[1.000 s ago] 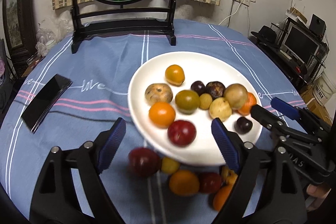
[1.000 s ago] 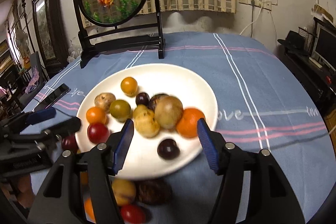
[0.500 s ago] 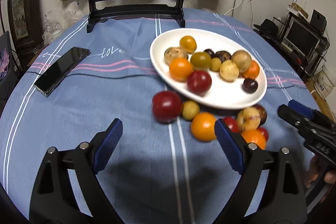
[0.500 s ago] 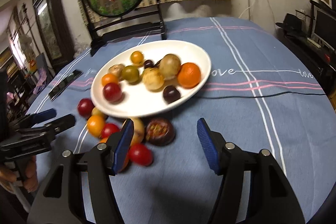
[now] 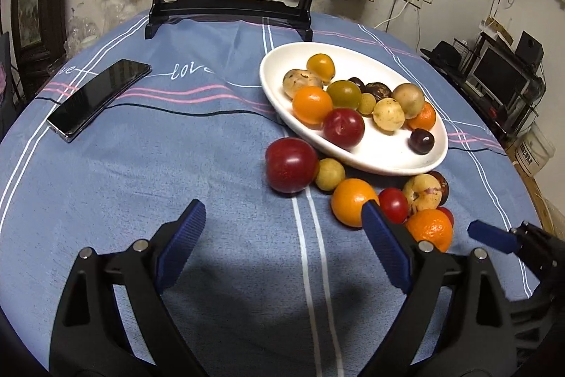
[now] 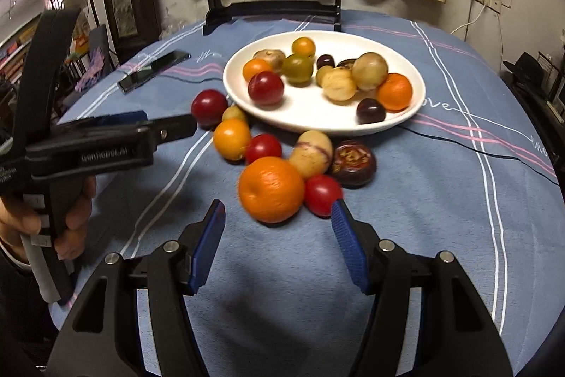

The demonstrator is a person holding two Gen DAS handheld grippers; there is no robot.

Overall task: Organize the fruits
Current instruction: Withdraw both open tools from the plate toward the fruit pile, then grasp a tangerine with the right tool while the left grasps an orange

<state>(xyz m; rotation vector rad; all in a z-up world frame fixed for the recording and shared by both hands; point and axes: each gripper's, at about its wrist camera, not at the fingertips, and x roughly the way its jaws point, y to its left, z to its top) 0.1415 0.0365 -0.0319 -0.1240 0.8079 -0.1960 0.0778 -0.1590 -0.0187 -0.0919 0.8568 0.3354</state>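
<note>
blue striped cloth (image 5: 176,165) covers the round table, a black phone (image 5: 97,98) near its left edge and a dark-framed goldfish screen (image 5: 233,6) at the far edge. a white plate (image 5: 395,158) holds fruit; loose fruits (image 6: 272,189) lie on the cloth just beside its near rim. left gripper (image 5: 282,249) and right gripper (image 6: 275,242) hover spread, holding nothing.
</note>
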